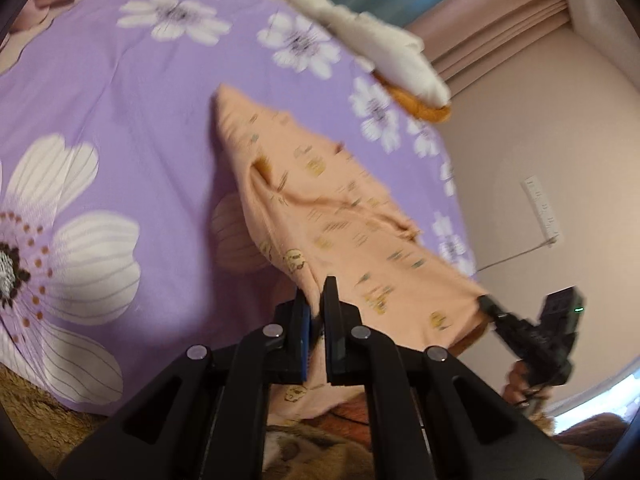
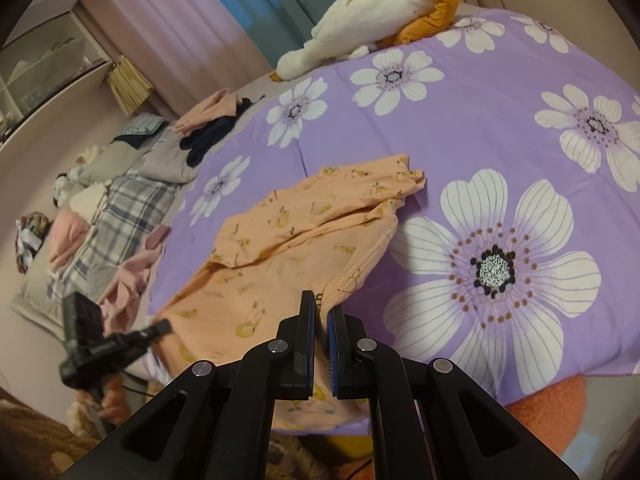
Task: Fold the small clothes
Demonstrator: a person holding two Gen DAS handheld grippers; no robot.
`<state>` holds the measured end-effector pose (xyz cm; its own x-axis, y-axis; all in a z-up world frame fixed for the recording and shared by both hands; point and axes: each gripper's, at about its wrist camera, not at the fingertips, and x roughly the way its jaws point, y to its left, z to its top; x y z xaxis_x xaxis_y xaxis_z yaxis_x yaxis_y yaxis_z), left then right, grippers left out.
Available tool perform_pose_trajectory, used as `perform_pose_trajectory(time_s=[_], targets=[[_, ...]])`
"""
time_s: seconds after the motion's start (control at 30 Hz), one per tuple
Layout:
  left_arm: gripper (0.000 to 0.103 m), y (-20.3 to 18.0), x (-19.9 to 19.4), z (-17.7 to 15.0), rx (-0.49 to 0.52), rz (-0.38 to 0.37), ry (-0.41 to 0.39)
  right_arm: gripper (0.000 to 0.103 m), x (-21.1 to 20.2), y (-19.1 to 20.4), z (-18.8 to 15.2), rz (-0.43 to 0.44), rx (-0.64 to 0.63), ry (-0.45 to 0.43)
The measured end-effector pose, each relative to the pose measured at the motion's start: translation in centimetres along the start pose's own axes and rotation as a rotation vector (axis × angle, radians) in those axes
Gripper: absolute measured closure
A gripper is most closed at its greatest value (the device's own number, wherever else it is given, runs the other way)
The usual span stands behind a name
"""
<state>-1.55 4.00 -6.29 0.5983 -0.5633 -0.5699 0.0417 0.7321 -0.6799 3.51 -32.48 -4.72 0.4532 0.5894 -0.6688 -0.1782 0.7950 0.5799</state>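
garment: orange baby top (image 2: 304, 240) lying partly doubled over on bed (image 2: 500, 128)
left gripper (image 1: 316, 300): fingers clenching hem corner
right gripper (image 2: 321, 312): fingers clenching other corner
progress: judging mid-fold, more folding remaining

Soft, dim, warm indoor light. Left wrist view: motion blur smears the peach garment (image 1: 344, 216); a soft shadow lies on the floral bedsheet (image 1: 132, 100) beside it. Right wrist view is sharper. Fisheye bending and dark vignetted corners frame both views.
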Motion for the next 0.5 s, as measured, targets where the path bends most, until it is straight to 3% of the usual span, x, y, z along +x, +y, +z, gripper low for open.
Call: perform_pose_trajectory(time_s=[0.2,0.37,0.5], targets=[[0.099,-1.6,-2.6,0.9,-0.007,-0.013,-0.048,0.096,-1.6,-0.5,0.1,0.043,0.012,-0.009],[0.099,-3.2,-4.5,1.0,0.045,-0.021,-0.099,0.096,-3.1,-0.2,0.6,0.046,-0.001,-0.031],[0.099,-2.2,-4.2,1.8,0.012,-0.032,-0.105,0.096,-3.3,0.2,1.5,0.065,-0.028,-0.065]])
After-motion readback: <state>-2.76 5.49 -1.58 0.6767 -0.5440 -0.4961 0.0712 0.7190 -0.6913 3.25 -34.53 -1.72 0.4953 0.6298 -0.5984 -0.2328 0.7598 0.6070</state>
